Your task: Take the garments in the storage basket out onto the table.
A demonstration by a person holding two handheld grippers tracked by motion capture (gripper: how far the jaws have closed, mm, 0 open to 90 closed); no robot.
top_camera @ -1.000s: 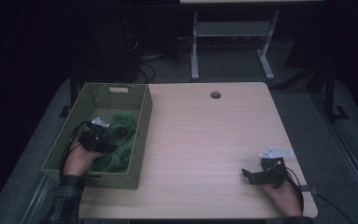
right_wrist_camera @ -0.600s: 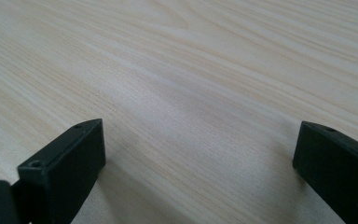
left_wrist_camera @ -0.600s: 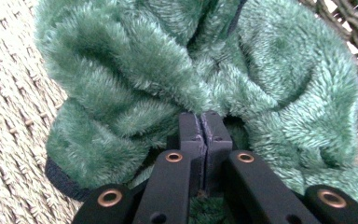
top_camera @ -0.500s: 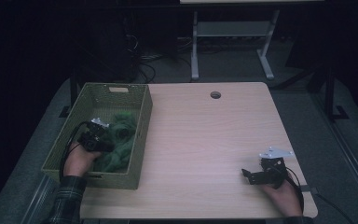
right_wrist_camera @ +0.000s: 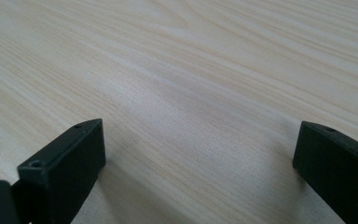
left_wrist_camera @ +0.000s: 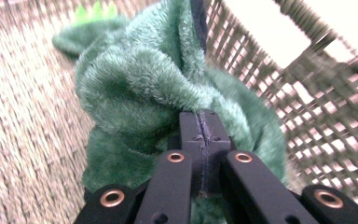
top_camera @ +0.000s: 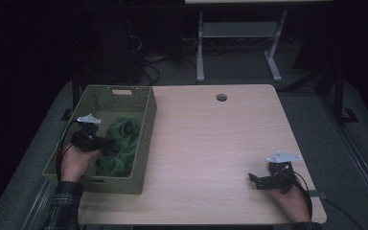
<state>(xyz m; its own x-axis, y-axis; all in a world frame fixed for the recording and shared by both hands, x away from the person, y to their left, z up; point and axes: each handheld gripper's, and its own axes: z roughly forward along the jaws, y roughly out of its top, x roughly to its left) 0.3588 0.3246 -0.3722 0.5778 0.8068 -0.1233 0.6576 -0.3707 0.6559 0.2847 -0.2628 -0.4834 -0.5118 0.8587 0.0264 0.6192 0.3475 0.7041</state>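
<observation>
A green plush garment lies bunched in the woven olive basket at the table's left. My left gripper reaches into the basket from the near side and is shut on a fold of the plush. In the left gripper view the left gripper has its jaws pressed together on a thin dark seam of the fabric, with the basket wall to the right. My right gripper rests on the table near the front right corner. In its own view the right gripper stands open over bare wood.
The light wooden table has a round cable hole near its far edge. Behind the table, a metal desk frame and cables stand on the dark floor. The basket sits along the table's left edge.
The left hand has risen a little inside the basket, and the plush has bunched up under it. The right hand has kept still.
</observation>
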